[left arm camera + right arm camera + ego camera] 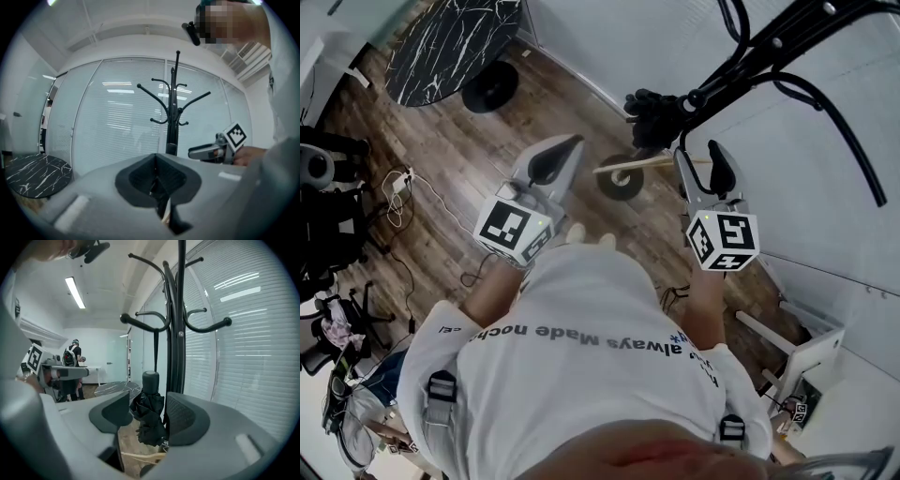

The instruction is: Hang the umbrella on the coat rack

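Note:
A folded black umbrella (149, 420) hangs by its black strap (155, 350) from a hook arm of the black coat rack (177, 333). In the head view the umbrella (654, 117) dangles under a rack arm (769, 56), just beyond my right gripper (701, 157). In the right gripper view that gripper (148, 405) stands open; the umbrella shows in the gap, and the pads do not touch it. My left gripper (555, 157) is held level to the left, apart from the rack, its dark pads (140, 180) closed together on nothing. The left gripper view shows the whole rack (172, 112) ahead.
A round black marble table (450, 47) stands at the far left. A glass wall with blinds (243, 333) runs behind the rack. Cables (398, 192) lie on the wooden floor. The rack's round base (621, 183) and a white frame (797, 347) are lower right. A person (72, 357) stands far off.

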`<state>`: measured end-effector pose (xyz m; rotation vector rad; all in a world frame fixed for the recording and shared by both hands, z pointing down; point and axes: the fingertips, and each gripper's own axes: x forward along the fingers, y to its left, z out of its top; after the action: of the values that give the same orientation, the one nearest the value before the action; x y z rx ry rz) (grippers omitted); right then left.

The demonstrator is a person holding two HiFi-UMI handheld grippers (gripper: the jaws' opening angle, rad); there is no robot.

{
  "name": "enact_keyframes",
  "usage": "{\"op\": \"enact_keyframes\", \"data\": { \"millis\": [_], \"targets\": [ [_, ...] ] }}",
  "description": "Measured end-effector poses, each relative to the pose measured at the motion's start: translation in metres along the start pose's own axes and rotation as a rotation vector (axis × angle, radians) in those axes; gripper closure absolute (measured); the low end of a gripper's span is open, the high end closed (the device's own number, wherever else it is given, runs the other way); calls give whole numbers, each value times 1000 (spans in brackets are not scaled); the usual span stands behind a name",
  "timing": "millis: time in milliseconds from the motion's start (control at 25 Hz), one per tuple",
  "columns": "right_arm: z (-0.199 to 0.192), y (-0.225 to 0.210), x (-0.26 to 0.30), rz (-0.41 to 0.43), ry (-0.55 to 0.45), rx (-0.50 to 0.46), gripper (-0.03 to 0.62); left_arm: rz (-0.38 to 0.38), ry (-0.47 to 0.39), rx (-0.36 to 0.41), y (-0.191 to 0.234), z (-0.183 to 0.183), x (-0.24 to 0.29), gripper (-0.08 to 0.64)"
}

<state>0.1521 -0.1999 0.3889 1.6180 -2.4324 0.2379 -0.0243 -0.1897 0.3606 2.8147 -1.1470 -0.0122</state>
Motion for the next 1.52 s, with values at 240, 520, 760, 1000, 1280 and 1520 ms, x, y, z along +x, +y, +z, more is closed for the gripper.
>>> {"op": "enact_keyframes", "data": {
  "millis": [240, 520, 760, 1000, 1280, 1520],
  "targets": [
    [31, 14, -41, 31, -109, -31, 393, -8, -11, -7, -5, 5, 0, 558],
    [39, 36, -66, 51, -158, -71, 466, -16, -27, -3, -12, 8, -2, 558],
    [37, 45, -76, 32, -189, -38, 540, -19, -37, 5, -18, 10, -9, 560],
    [35, 51, -75, 41, -180, -40, 561, -11, -39, 8, -20, 10, -13, 558],
    [36, 50, -74, 43, -182, -41, 565, -13, -39, 6, -23, 8, -12, 558],
    [35, 48, -76, 39, -185, -17, 565, -15, -36, 5, -25, 8, -13, 558]
  ]
}}
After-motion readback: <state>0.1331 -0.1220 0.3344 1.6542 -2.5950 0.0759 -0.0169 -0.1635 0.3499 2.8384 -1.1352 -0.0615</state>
